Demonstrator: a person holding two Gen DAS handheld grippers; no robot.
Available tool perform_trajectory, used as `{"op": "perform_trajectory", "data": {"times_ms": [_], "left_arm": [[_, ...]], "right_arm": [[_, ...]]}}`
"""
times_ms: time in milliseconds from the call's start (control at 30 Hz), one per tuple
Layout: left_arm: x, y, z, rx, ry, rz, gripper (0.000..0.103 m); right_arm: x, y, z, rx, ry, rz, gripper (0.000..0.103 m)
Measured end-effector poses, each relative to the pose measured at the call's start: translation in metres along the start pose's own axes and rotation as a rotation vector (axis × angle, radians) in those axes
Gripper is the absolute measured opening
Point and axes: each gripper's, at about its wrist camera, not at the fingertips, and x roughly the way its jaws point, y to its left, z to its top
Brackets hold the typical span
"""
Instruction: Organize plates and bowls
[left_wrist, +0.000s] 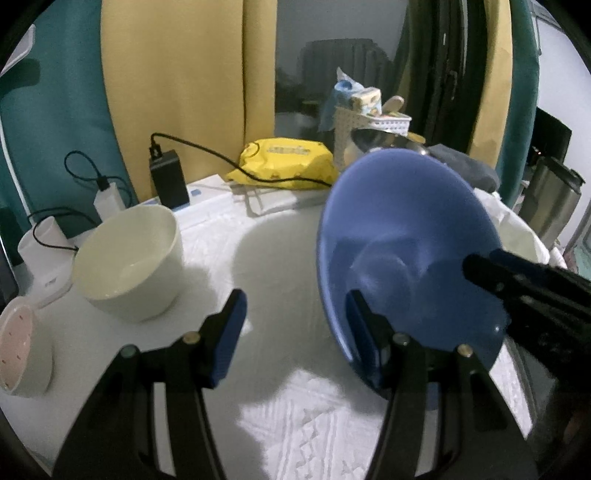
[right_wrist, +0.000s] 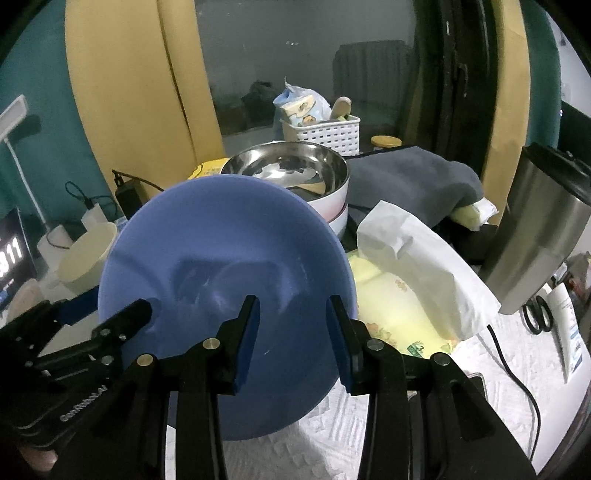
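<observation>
A blue bowl (left_wrist: 406, 236) is tilted on edge above the white cloth, its inside facing both cameras; it also shows in the right wrist view (right_wrist: 229, 258). My left gripper (left_wrist: 295, 328) is open, its right finger inside the bowl's lower left rim and its left finger outside. My right gripper (right_wrist: 293, 336) is open, the bowl's right rim between its fingers. A cream bowl (left_wrist: 129, 262) stands upright to the left. A steel bowl (right_wrist: 288, 170) sits on stacked white dishes behind.
A pink-lidded container (left_wrist: 22, 347) sits at the left edge. Chargers and cables (left_wrist: 168, 181), a yellow pack (left_wrist: 288, 162) and a white basket (right_wrist: 321, 134) stand at the back. A paper bag (right_wrist: 413, 258), a yellow plate (right_wrist: 399, 314), a grey cloth (right_wrist: 410, 181) and a steel tumbler (right_wrist: 539, 229) lie right.
</observation>
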Motion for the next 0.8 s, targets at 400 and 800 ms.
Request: {"op": "perform_trajectory", "data": {"times_ms": [400, 800], "left_arm": [[0.021, 0.002, -0.004, -0.022, 0.076, 0.021, 0.039], [0.014, -0.004, -0.006, -0.006, 0.08, -0.031, 0.02]], "right_arm": [[-0.008, -0.013, 0.001, 0.03, -0.039, -0.003, 0.039], [0.02, -0.003, -0.018, 0.021, 0.057, 0.029, 0.018]]}}
